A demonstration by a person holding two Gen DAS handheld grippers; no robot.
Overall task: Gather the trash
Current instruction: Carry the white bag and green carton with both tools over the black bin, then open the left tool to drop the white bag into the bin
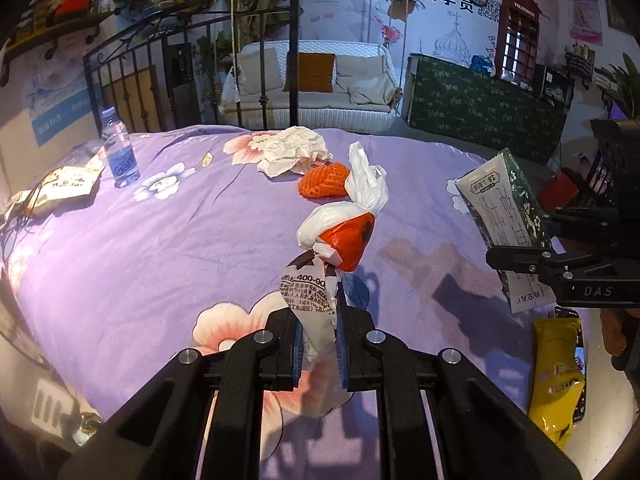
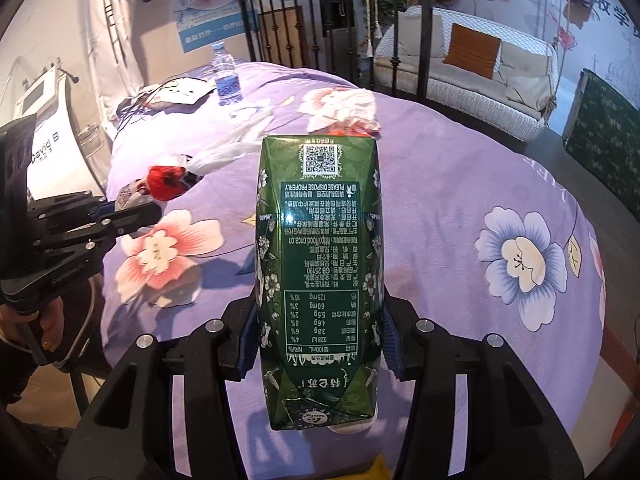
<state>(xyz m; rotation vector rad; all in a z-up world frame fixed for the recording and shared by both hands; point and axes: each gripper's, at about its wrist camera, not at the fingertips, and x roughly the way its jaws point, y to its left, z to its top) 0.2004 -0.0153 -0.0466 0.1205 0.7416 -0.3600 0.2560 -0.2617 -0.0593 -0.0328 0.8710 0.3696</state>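
My left gripper (image 1: 318, 344) is pinched nearly shut on the twisted neck of a white plastic bag (image 1: 316, 300), which stretches out ahead of my fingers above the purple bedspread (image 1: 160, 240), a red-orange patch showing where it bulges. Only this left view shows the yellow snack packet (image 1: 558, 376) lying low to my right at the bed's edge, and the orange knitted piece (image 1: 322, 180) beyond the bag's tip. Off to my right the other tool holds the green carton (image 1: 500, 208) in the air.

From my right gripper (image 2: 320, 344), the jaws stand at a middling width, pads pressed on both sides of that green milk carton (image 2: 320, 264), which fills the view between my fingers with its printed label upside down. It hides the orange piece almost entirely. To my left I see the left gripper (image 2: 132, 216) and the hand (image 2: 44, 320) on its handle, something the left view lacks. Farther ahead lie crumpled white paper (image 2: 344, 110), then a flat snack pouch (image 2: 182, 90) and an upright water bottle (image 2: 226, 76) near the iron bed frame (image 2: 304, 8).
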